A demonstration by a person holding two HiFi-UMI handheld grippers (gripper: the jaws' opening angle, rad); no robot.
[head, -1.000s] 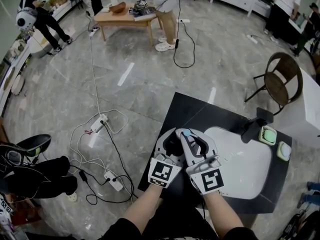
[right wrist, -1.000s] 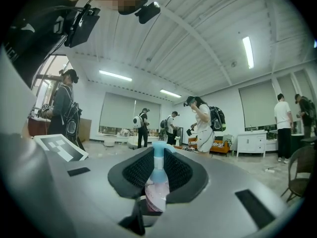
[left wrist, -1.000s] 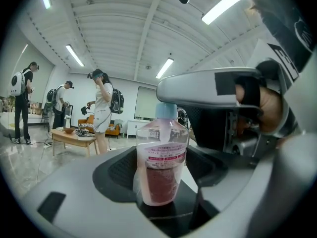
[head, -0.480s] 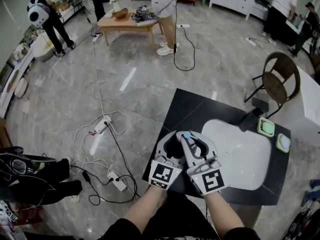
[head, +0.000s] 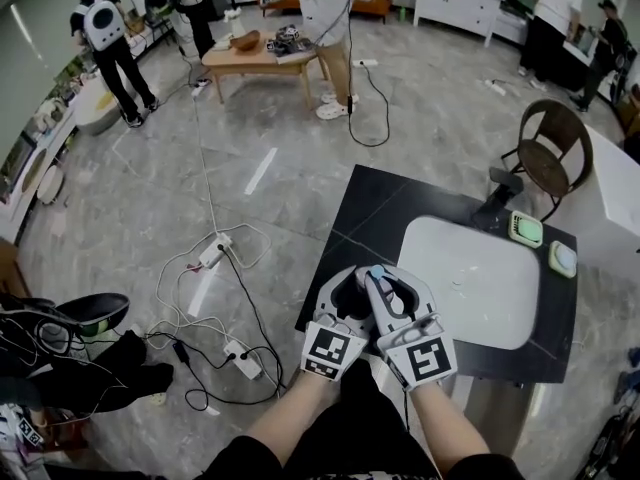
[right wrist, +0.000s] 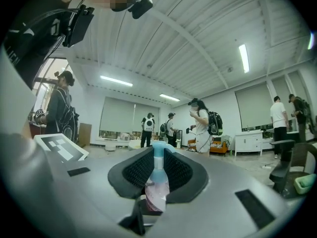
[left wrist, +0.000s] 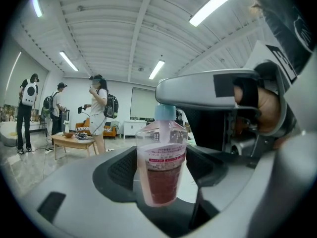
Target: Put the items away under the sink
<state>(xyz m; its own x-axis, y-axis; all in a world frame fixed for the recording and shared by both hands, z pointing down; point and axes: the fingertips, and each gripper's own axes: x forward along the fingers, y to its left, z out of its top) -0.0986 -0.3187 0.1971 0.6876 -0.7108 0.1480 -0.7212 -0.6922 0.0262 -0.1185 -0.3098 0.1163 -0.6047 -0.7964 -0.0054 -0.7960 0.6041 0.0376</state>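
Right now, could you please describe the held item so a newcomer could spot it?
Find the black counter with the white sink; at its front-left corner the left gripper and right gripper meet. Clamped between them is a small clear bottle of dark red liquid, alone in having a pale blue cap.

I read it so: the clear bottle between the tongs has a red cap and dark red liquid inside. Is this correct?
Not fully. The cap is light blue, not red; the left gripper view shows it. The clear bottle does hold dark red liquid.
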